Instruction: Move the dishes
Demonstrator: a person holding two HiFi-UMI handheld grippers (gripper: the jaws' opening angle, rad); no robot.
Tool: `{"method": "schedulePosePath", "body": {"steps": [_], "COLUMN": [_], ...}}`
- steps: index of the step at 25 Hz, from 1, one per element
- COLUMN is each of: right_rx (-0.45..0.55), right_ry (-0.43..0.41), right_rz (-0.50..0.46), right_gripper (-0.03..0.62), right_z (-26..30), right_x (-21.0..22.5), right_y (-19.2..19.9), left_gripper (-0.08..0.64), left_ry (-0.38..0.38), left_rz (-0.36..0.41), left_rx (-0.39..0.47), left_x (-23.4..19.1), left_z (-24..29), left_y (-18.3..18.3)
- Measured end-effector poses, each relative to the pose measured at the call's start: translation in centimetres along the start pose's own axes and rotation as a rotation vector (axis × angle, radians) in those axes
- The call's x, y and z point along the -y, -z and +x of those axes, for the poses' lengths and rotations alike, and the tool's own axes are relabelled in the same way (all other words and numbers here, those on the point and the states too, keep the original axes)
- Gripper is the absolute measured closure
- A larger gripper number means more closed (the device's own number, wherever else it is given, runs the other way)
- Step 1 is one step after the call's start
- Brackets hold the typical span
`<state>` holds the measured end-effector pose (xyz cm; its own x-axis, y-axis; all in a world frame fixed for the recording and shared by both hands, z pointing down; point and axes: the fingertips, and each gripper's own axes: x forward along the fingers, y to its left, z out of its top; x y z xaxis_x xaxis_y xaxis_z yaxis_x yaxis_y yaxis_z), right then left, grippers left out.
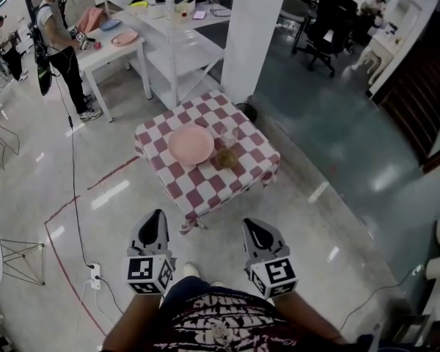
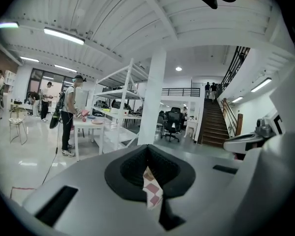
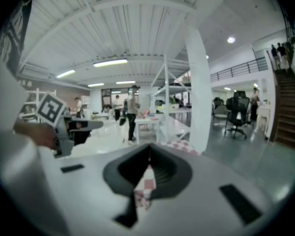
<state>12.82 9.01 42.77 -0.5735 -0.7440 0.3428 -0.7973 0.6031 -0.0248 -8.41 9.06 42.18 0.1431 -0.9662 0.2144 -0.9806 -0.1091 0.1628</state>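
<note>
Laid out dead centre on a small table draped in red-and-white checks: a pink plate, with a glass and a brown bowl just beside it at 3 o'clock. At 6 o'clock, left hand-held gripper and right hand-held gripper, both closed tight on nothing, short of the cloth. Beyond, across a glossy grey floor, a white pillar at 12, a person by a white table at 10, office chairs at 2.
</note>
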Motion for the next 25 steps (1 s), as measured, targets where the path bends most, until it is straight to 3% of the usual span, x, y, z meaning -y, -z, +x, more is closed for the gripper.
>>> {"method": "schedulePosePath", "body": {"steps": [7,14,25], "right_rx": [0.041,0.053,0.015], "right_ry": [0.061,0.119,0.049], "right_rz": [-0.012,-0.015,-0.030], "right_gripper": [0.560,0.560,0.560], "right_z": [2.0,3.6,6.4], "right_x": [0.5,0.0,-1.1], "right_y": [-3.4,-4.1,-3.9], "left_gripper": [0.529,0.529,0.529], "left_ry": [0.048,0.107,0.073], "left_rz": [0.001,0.009,-0.026], "left_rx": [0.048,0.068,0.043], "left_x": [-2.1,-3.7,-5.8], "left_z": [2.7,4.6,5.4], "left_y": [-3.7,-5.0,-3.9]}}
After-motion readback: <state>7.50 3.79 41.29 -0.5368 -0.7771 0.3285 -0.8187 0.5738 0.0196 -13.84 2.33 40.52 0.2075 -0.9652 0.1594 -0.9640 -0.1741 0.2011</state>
